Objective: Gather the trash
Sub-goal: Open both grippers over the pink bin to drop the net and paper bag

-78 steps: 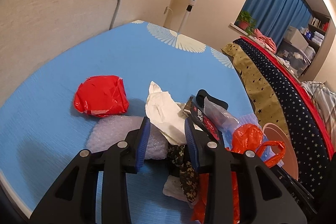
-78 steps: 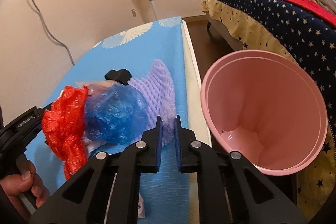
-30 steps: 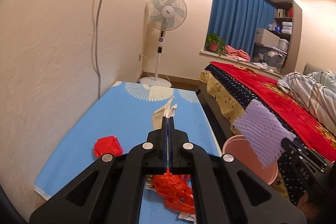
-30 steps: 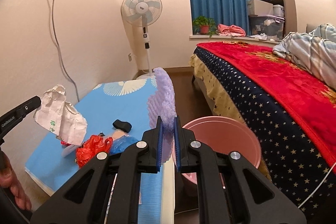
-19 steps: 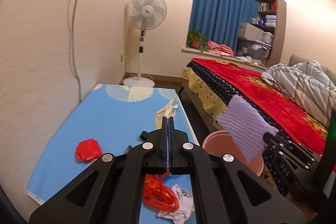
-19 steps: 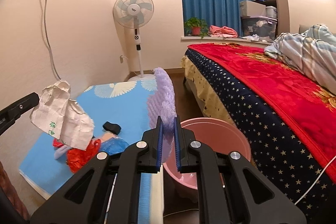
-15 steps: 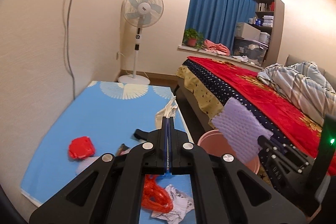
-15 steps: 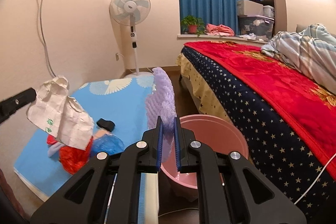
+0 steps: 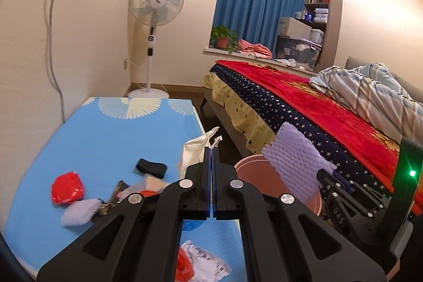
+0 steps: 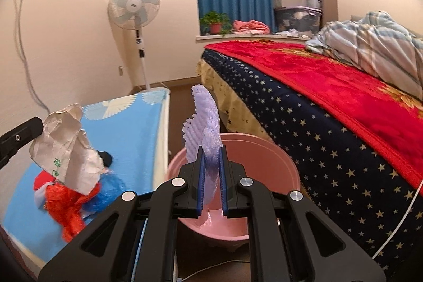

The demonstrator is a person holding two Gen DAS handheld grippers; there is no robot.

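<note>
My left gripper (image 9: 212, 149) is shut on a crumpled white paper bag (image 9: 194, 149), which hangs in the air above the blue mat; the right wrist view shows the same paper bag (image 10: 66, 149) at the left. My right gripper (image 10: 211, 152) is shut on a purple foam net (image 10: 205, 128), held upright just over the near rim of the pink bin (image 10: 264, 149). From the left wrist view the foam net (image 9: 293, 163) hides part of the pink bin (image 9: 249, 163) on the floor between mat and bed.
Trash lies on the blue mat (image 9: 105, 134): a red packet (image 9: 67, 186), a second foam net (image 9: 76, 210), a black piece (image 9: 150, 167), a red mesh bag (image 10: 68, 205), a blue bag (image 10: 108, 192). A bed (image 10: 330, 97) stands right; a fan (image 9: 157, 4) behind.
Both grippers have moved rightward and slightly down with their loads. The foam net has come over the pink bin, and the paper bag has come nearer the mat's right edge.
</note>
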